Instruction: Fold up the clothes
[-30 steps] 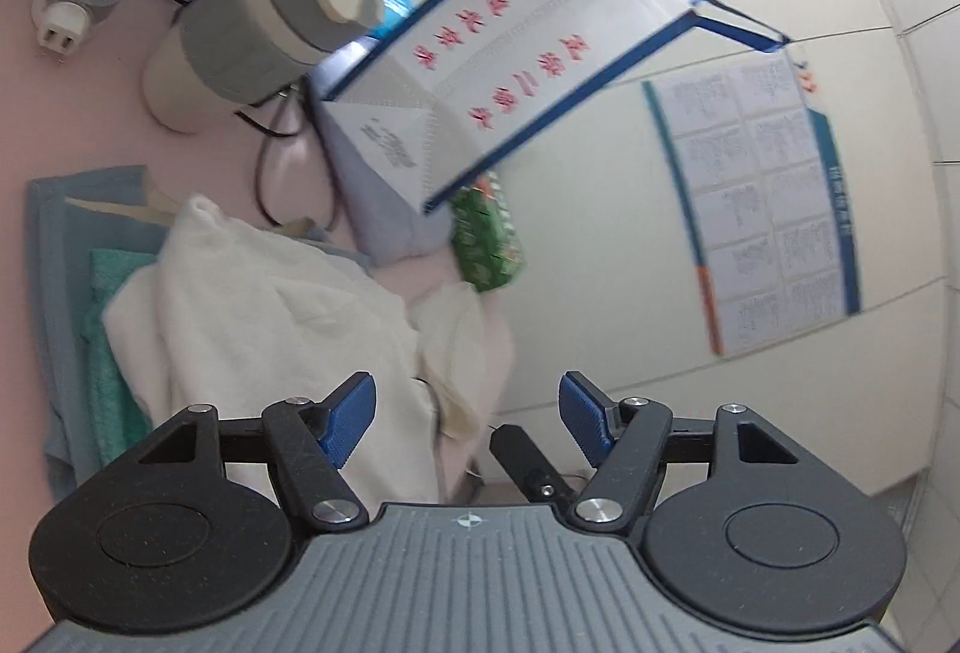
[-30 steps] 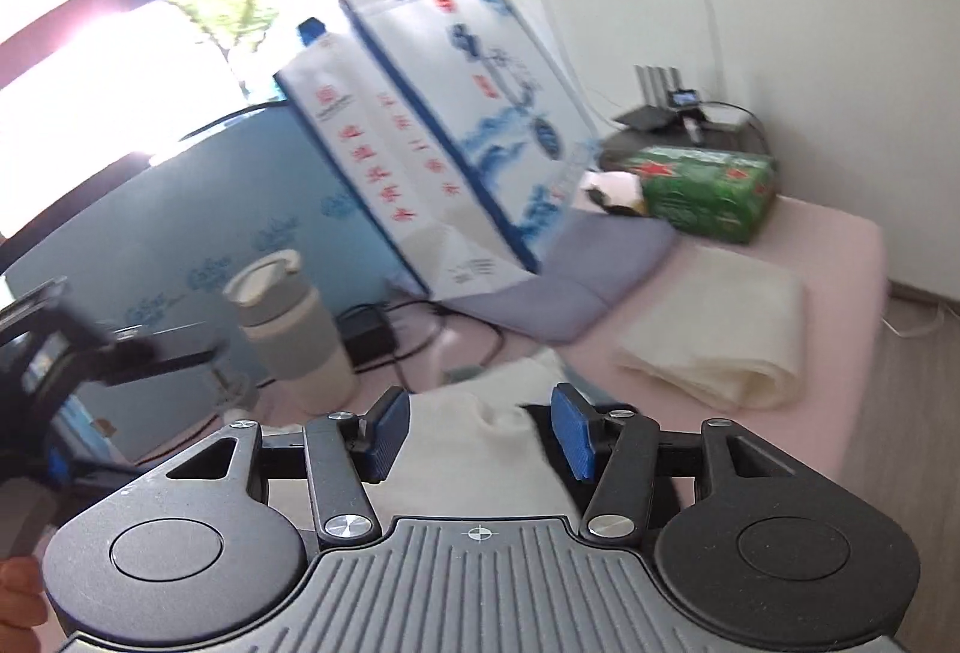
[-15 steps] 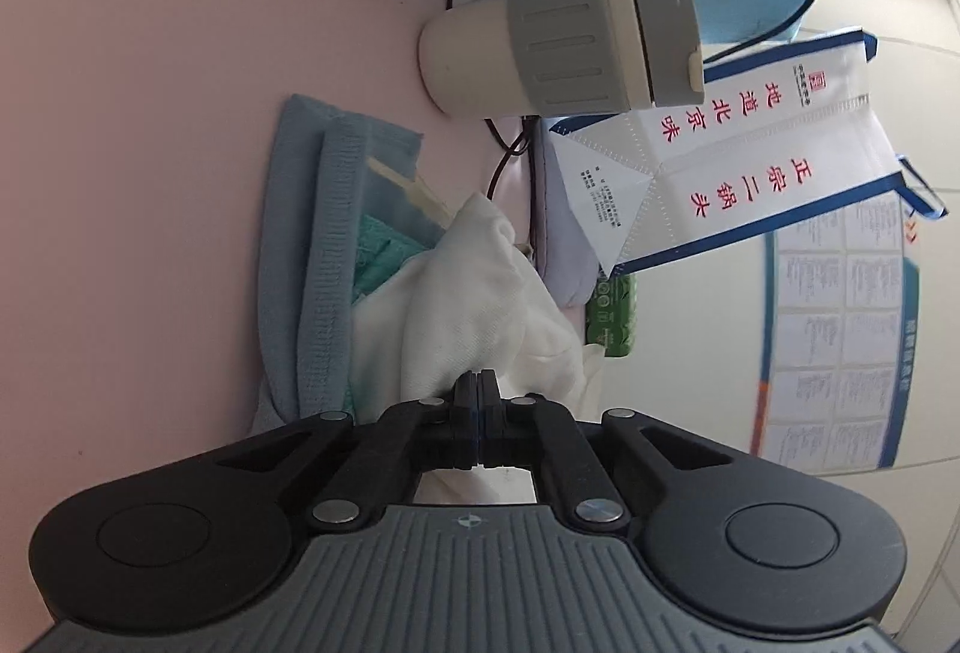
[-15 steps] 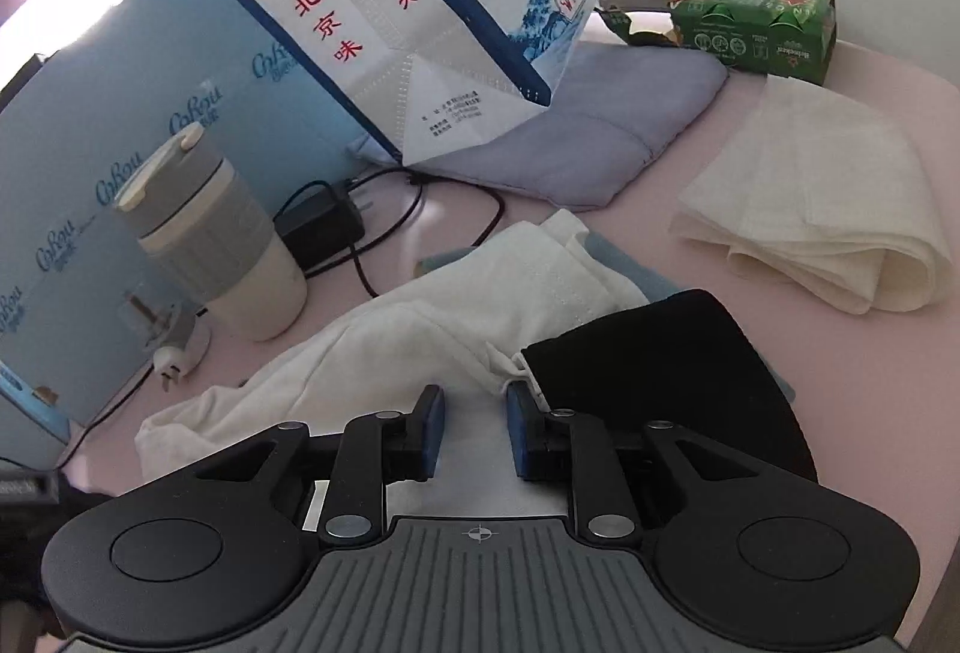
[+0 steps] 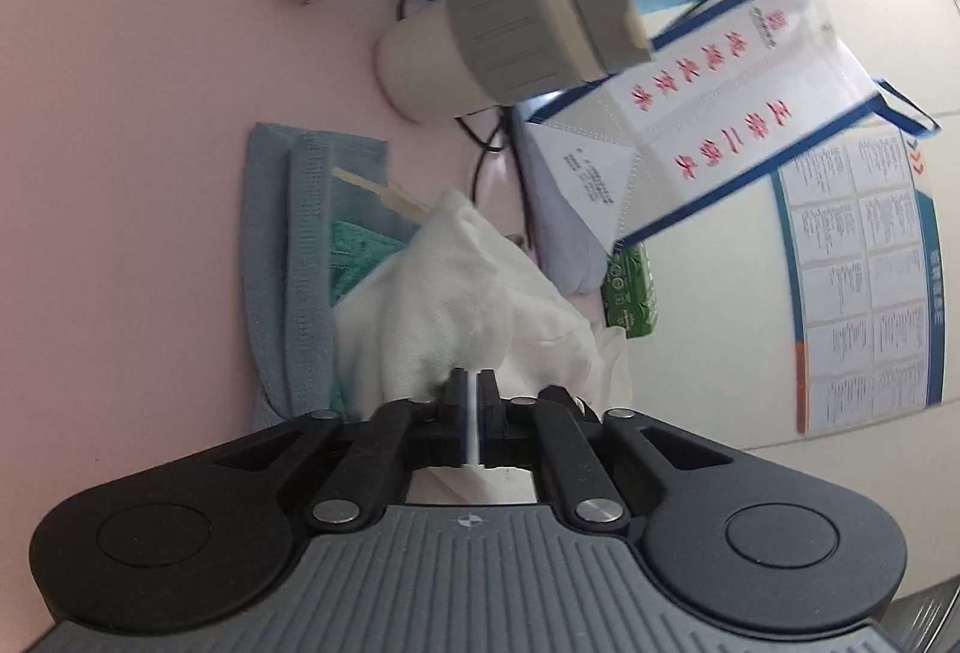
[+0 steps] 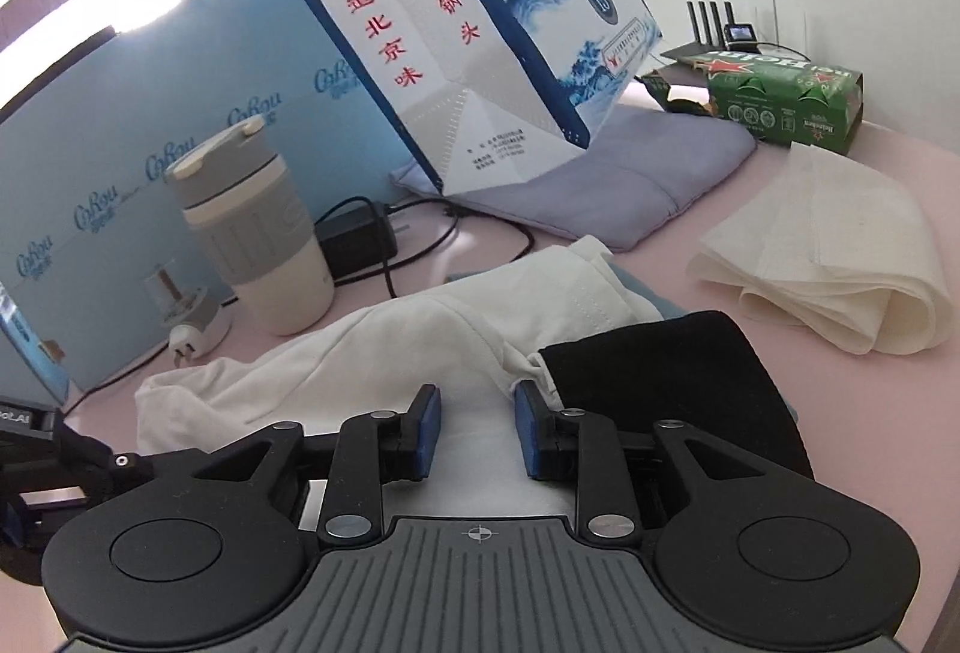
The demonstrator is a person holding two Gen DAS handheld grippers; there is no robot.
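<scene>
While its jaws stand almost together, just eased apart, the left claw (image 5: 472, 416) has a thin fold of the white garment (image 5: 456, 305) between them. The right claw (image 6: 475, 428), jaws apart and lately widening, straddles that garment, which lies crumpled on the pink table (image 6: 828, 413), its long axis running from the cup (image 6: 255, 233) side toward the black cloth (image 6: 672, 383).

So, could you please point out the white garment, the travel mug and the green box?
white garment (image 6: 456, 317), right wrist view, its middle.
travel mug (image 6: 258, 239), right wrist view, grey sleeve.
green box (image 6: 786, 104), right wrist view, its front.
</scene>
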